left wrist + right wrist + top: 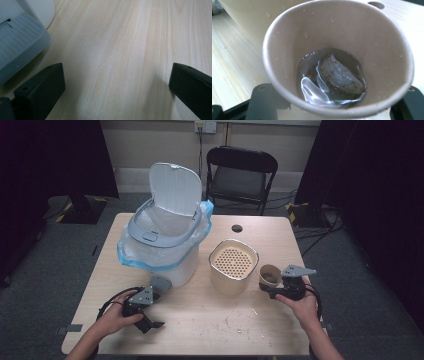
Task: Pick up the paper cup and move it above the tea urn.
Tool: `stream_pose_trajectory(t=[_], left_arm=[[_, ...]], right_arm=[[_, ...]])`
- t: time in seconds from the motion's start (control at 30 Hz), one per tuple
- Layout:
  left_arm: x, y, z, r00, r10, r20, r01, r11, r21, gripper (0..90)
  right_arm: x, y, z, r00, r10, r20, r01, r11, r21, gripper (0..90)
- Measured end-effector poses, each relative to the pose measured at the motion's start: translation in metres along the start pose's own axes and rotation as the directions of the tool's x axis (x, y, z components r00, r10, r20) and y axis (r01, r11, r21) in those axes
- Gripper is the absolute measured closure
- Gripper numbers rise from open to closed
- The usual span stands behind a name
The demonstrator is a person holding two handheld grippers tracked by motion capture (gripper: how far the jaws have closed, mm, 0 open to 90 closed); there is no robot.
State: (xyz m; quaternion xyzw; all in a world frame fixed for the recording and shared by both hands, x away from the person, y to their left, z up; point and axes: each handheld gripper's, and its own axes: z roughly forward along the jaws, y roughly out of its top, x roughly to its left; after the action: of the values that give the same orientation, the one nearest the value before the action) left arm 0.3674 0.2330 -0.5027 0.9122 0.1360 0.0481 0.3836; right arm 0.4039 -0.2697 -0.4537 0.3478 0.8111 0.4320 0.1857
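Observation:
A brown paper cup (270, 274) is gripped in my right gripper (271, 288) at the table's right, next to a beige container (233, 266) topped with a perforated strainer. In the right gripper view the cup (367, 32) tilts toward the camera and holds a little liquid and a wet tea bag (339, 77). The black jaws of the right gripper (332, 102) sit either side of its base. My left gripper (152, 320) rests low at the front left, open over bare wood. In its own view the left gripper (117, 82) holds nothing.
A white pedal bin (165, 245) with a plastic liner stands at the back left, lid (176, 190) raised, its grey pedal (20, 47) close to my left gripper. A black chair (241, 175) is behind the table. Droplets and crumbs (240, 320) dot the front.

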Motion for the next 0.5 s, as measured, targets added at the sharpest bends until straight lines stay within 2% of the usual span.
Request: stream_pose_trajectory(t=[0.23, 0.33, 0.5], left_arm=[[0.0, 0.0, 0.0, 1.0, -0.001, 0.002, 0.001, 1.0, -0.003, 0.0], [0.0, 0.0, 0.0, 1.0, -0.001, 0.002, 0.001, 1.0, -0.004, 0.0], [0.0, 0.0, 0.0, 1.0, -0.001, 0.002, 0.001, 1.0, -0.003, 0.0]], right_arm=[[-0.01, 0.012, 0.001, 0.9991, -0.026, -0.033, 0.026, 1.0, 0.006, 34.7], [-0.015, 0.016, 0.001, 0.9992, -0.015, -0.036, 0.015, 1.0, 0.007, 34.7], [-0.019, 0.021, 0.003, 0.9993, -0.023, -0.03, 0.024, 1.0, 0.017, 35.0]])
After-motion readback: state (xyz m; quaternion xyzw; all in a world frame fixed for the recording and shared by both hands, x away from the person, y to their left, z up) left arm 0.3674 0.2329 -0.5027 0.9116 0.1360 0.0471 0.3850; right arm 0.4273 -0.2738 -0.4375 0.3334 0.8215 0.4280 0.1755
